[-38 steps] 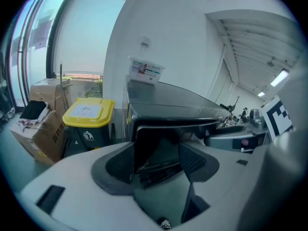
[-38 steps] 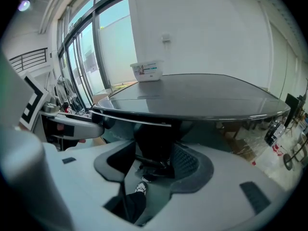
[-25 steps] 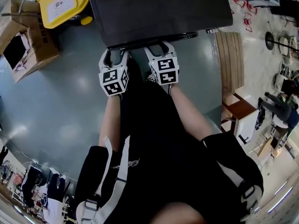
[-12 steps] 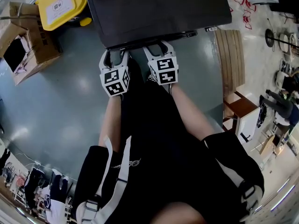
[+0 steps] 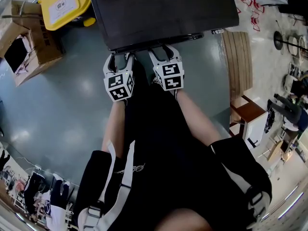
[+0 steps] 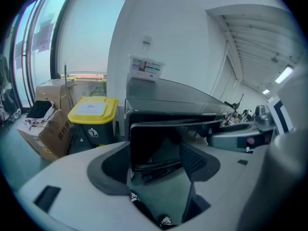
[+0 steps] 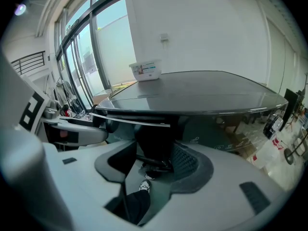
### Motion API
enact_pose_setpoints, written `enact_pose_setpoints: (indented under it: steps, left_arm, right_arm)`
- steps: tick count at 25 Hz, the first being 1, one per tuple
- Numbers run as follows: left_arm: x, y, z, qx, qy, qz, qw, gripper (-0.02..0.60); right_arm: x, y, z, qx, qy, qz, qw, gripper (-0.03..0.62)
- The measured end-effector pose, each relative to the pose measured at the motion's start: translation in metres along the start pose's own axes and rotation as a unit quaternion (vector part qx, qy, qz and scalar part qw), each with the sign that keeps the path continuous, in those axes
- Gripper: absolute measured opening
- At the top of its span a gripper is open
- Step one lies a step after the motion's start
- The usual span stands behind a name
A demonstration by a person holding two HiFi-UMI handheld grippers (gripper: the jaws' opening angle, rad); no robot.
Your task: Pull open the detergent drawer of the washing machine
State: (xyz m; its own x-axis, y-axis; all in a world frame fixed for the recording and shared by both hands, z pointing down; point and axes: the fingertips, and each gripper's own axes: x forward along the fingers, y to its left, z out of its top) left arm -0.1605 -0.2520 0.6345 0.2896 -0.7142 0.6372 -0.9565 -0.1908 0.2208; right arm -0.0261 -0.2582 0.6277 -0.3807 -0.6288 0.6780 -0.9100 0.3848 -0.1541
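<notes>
The left gripper (image 6: 156, 150) is clamped on the detergent drawer (image 6: 153, 139): the drawer's dark front panel fills the gap between its jaws, one pad against each side edge. The panel sits tilted, just under the front lip of the washing machine (image 6: 168, 97). How far out of the machine it stands cannot be told.

Just to this gripper's right, the right gripper (image 7: 153, 154) is at the same front edge. Its jaws stand apart, with a dark part of the machine's front and a thin dark bar in the gap. From the head view, the left gripper (image 5: 119, 57) and right gripper (image 5: 162, 51) sit side by side, both tips tucked under the machine's (image 5: 163, 8) black top.

Beyond the left gripper, a white tub (image 6: 146, 67) rests on the far part of the machine's top. To its left stands a yellow-lidded bin (image 6: 92, 110), and further left a cardboard box (image 6: 45, 134) on the grey floor (image 5: 57, 114).
</notes>
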Motion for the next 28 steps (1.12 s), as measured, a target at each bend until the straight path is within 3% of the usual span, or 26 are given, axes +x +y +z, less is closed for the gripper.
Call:
enact_pose_setpoints:
  steps: [8,15,21,28]
  left_arm:
    - [0.0001,0.0002,0.0011,0.009,-0.011,-0.012,0.9998,0.308]
    - [0.0038,-0.0041,0.0053,0.022,-0.022,-0.06,0.9977,0.308]
    - [0.0067,0.0016,0.0048,0.02,-0.01,-0.084,0.9962,0.308]
    - [0.0053,0.0023,0.0009,0.017,-0.016,-0.086,0.9961,0.309]
  right_arm:
    - [-0.0003,-0.0017,0.0006,-0.015,-0.008,0.012,1.0,0.219]
    - [-0.0016,-0.0006,0.0023,-0.052,-0.025,0.034,0.998,0.264]
    - [0.0069,0.0024,0.0074,-0.042,-0.026,0.036,0.998,0.255]
    - [0.0052,0.0034,0.0033,-0.039,-0.018,0.036,0.998,0.25]
